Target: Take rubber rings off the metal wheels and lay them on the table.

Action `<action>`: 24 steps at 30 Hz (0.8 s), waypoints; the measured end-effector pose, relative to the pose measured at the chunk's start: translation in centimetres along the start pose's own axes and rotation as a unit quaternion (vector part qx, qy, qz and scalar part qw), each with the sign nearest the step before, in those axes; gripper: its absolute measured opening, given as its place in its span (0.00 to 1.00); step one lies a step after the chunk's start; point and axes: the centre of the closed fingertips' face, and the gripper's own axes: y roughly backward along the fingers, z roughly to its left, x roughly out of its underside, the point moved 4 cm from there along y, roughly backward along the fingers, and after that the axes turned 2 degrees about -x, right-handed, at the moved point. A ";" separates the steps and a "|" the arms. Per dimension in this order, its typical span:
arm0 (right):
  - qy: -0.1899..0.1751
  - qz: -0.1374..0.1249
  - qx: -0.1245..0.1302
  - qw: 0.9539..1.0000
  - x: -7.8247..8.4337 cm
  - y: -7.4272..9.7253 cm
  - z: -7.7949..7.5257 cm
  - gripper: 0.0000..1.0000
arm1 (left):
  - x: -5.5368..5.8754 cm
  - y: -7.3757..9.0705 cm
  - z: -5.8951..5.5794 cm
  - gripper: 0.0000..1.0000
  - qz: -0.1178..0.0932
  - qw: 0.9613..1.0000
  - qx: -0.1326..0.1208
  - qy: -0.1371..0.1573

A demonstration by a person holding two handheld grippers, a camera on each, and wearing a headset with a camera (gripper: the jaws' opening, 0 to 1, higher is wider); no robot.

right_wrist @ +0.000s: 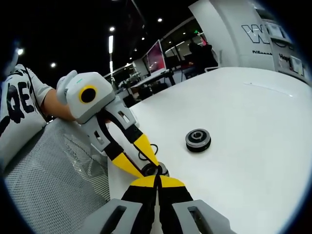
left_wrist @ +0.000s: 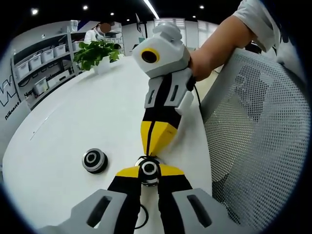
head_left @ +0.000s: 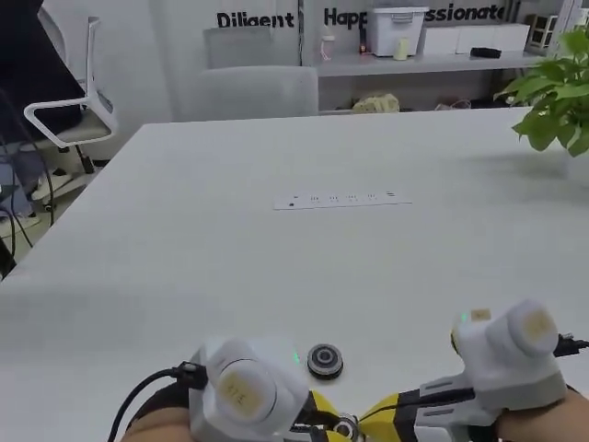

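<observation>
Metal wheels [head_left: 324, 361] [left_wrist: 148, 169], two: one on table [head_left: 230, 267], one clamped in left gripper [left_wrist: 149, 171]; right gripper [right_wrist: 157, 178] shut.

The left gripper [head_left: 324, 424] and the right gripper [head_left: 366, 425] are showing the same build: rounded white and grey bodies narrowing into black jaws that are ending in yellow wedge tips. Grey slotted plates [left_wrist: 100, 209] are flanking the roots of the jaws. A small green light [head_left: 294, 357] is glowing on the left one. A black cable [head_left: 156, 379] is trailing from the left gripper and a second cable [left_wrist: 197, 105] from the right. The person is wearing a white short-sleeved shirt [right_wrist: 14, 102] with black letters.
</observation>
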 end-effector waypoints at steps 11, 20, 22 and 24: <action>0.004 -0.001 -0.003 1.000 -0.1 -0.1 0.0 0.00 | 0.0 0.0 0.1 0.07 -0.002 1.000 0.001 0.003; 0.009 -0.005 -0.016 1.000 -0.4 -0.3 0.5 0.00 | 0.0 0.0 0.1 0.07 0.000 1.000 0.001 0.003; 0.013 -0.023 -0.041 0.999 -1.1 -0.5 1.5 0.00 | 0.0 0.0 0.1 0.07 0.000 1.000 0.001 0.002; 0.036 -0.008 -0.034 0.999 -1.2 -0.6 1.6 0.00 | 0.0 -0.1 0.1 0.07 -0.001 1.000 0.000 0.003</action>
